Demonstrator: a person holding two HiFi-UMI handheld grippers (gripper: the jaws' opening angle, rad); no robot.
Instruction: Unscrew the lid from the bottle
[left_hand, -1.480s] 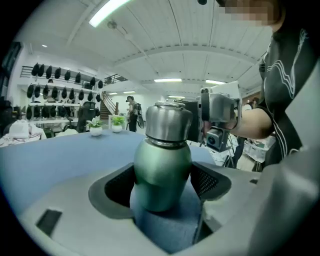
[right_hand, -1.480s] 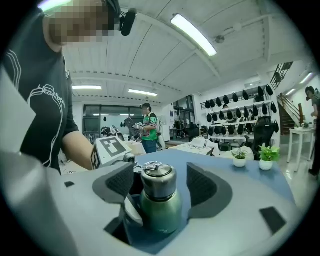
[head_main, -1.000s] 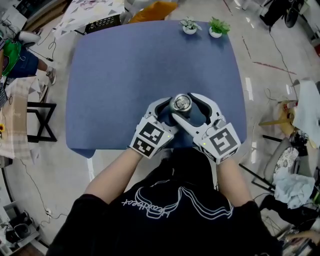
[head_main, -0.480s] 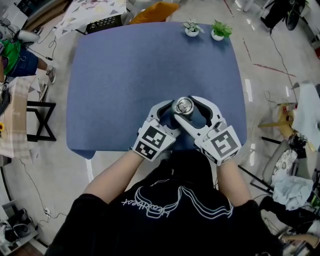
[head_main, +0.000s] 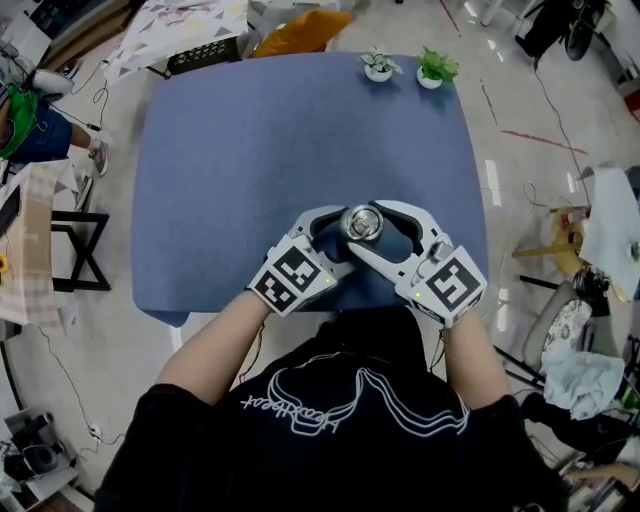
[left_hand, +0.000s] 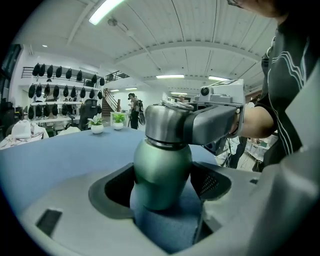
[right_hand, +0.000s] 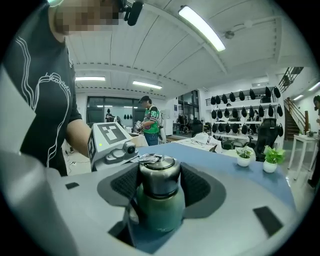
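A green bottle (left_hand: 161, 172) with a steel lid (head_main: 361, 223) stands upright near the front edge of the blue table (head_main: 250, 150). My left gripper (head_main: 342, 236) comes in from the left, and its pads press on the bottle's green body (right_hand: 160, 212). My right gripper (head_main: 372, 226) reaches in from the right at a higher level. Its jaws have been drawing in and now sit against both sides of the lid (right_hand: 159, 175). In the left gripper view, one right gripper jaw wraps the lid (left_hand: 165, 122). The bottle's base is hidden behind my left gripper (left_hand: 162, 185).
Two small potted plants (head_main: 379, 62) (head_main: 432, 65) stand at the table's far edge. The front edge lies just below my hands. A chair frame (head_main: 80, 245) stands left of the table, and cloths and clutter (head_main: 590, 370) lie on the floor at the right.
The right jaws have drawn in a little around the lid. My left hand has swung slightly leftward. The bottle has stayed in the same spot.
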